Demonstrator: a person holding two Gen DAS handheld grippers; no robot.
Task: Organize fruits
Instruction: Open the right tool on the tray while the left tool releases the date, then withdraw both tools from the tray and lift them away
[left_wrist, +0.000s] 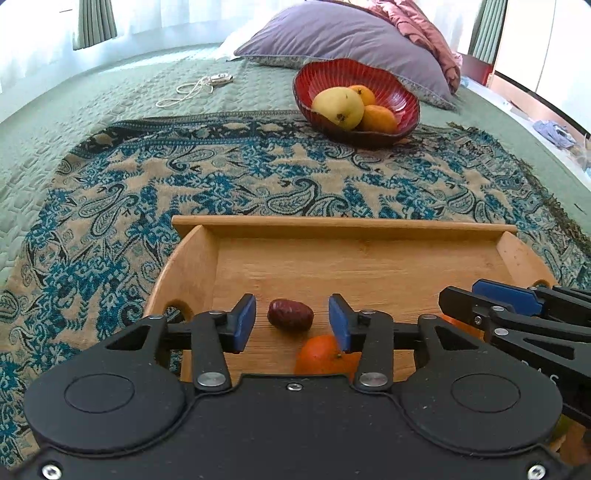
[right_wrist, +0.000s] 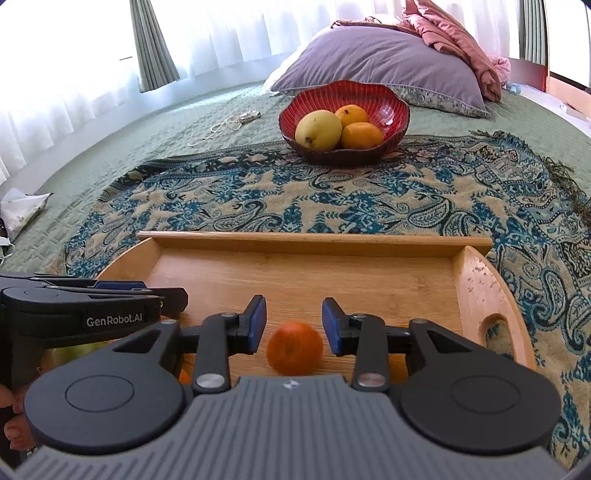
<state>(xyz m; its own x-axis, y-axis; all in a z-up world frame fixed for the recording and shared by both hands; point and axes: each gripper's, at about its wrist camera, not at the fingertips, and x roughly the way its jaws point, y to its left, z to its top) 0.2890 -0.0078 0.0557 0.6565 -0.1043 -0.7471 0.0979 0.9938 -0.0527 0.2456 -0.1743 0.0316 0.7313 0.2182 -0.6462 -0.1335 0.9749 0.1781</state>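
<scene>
A dark red, wrinkled, oval date (left_wrist: 290, 315) lies on the floor of the pale bamboo tray (left_wrist: 343, 227), near its front edge, with a round orange mandarin (left_wrist: 320, 355) just beside it. The left gripper (left_wrist: 291, 321) hovers over the date with its blue pads partly apart — the fruit sits in the gap, touched by neither pad. The right gripper (right_wrist: 293, 325) stands parted about as far over a second orange mandarin (right_wrist: 294, 348) on the same tray, gripping nothing. Farther back, a ribbed red bowl (right_wrist: 395, 107) on the blue paisley cloth (right_wrist: 258, 195) holds a yellow-green pear-like fruit (right_wrist: 318, 130) and two oranges (right_wrist: 361, 135).
</scene>
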